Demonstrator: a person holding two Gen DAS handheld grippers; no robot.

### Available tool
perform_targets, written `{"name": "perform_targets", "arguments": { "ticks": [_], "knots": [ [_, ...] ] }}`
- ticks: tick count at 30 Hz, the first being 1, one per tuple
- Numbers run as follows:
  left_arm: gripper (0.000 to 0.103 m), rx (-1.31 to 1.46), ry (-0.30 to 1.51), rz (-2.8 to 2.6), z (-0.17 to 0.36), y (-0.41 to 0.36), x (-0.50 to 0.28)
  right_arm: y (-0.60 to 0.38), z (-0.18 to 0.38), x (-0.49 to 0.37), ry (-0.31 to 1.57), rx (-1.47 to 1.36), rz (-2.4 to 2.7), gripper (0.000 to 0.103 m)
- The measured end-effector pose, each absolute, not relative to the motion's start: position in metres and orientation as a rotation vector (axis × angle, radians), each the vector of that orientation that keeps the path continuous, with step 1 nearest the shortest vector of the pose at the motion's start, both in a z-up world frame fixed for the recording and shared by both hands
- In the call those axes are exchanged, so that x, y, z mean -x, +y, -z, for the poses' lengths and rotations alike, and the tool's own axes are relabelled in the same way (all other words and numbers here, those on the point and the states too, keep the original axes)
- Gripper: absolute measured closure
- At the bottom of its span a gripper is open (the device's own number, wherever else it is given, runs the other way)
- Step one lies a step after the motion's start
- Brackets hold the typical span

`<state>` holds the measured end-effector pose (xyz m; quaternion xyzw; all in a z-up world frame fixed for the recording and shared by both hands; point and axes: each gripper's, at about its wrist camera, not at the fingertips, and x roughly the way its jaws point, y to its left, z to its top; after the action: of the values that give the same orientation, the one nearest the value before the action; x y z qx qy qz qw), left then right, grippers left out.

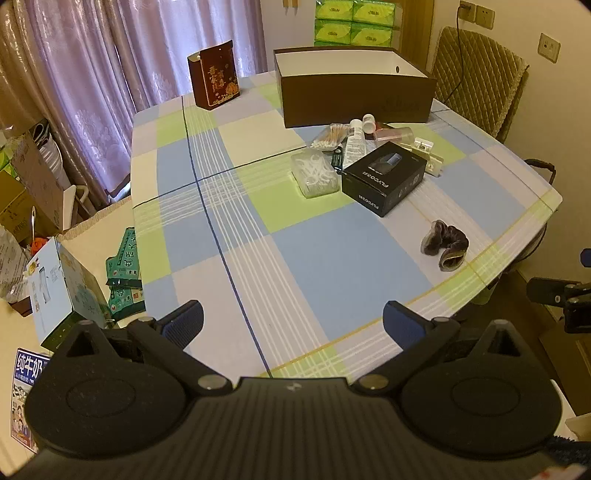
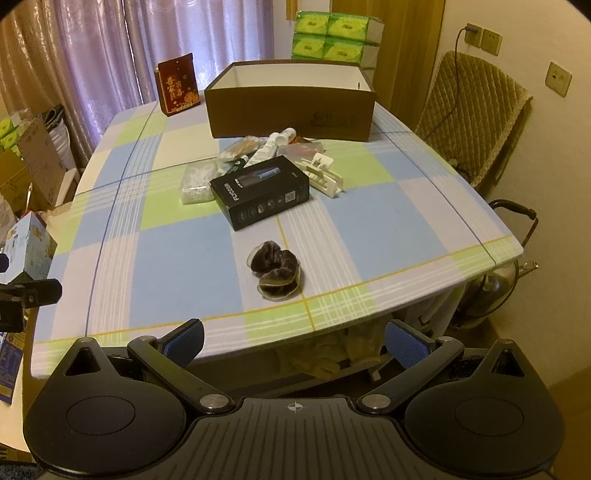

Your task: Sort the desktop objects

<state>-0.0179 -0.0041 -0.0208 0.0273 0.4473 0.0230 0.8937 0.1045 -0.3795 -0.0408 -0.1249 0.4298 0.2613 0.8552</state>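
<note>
The left gripper hangs over the near edge of the table with its two blue-padded fingers spread wide and nothing between them. The right gripper sits just short of the table's near edge, its two blue-padded fingers equally wide apart and empty.

Ahead of the right gripper lies one dark brown velvet scrunchie, alone, close to the near edge. Beyond it is one black rectangular product box, lying flat. Just left of that box is one clear plastic bag of white floss picks; just right of it, one white plastic clip hanger. Behind the black box a small pile holds one bag of cotton swabs, one white tube, one clear case with red contents and one small white bottle, bunched too tightly to tell what touches what. Farthest out stands one open brown cardboard box with a white inside, and off to its left one upright dark red printed carton.

The table wears a checked cloth of blue, green and pale squares. Purple curtains hang behind, a quilted chair stands at the far right, and green tissue packs are stacked behind the brown box.

The whole left half of the cloth is bare, as is the strip between the scrunchie and the black box.
</note>
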Motion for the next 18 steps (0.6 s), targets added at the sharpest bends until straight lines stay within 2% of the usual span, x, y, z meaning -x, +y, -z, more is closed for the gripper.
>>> {"name": "perform_targets", "arguments": {
  "ticks": [18],
  "knots": [
    [0.001, -0.057, 0.945, -0.052, 0.0242, -0.0018, 0.0166, -0.3792, 0.0385, -0.1048, 0.915, 0.263, -0.556, 0.002]
  ]
}}
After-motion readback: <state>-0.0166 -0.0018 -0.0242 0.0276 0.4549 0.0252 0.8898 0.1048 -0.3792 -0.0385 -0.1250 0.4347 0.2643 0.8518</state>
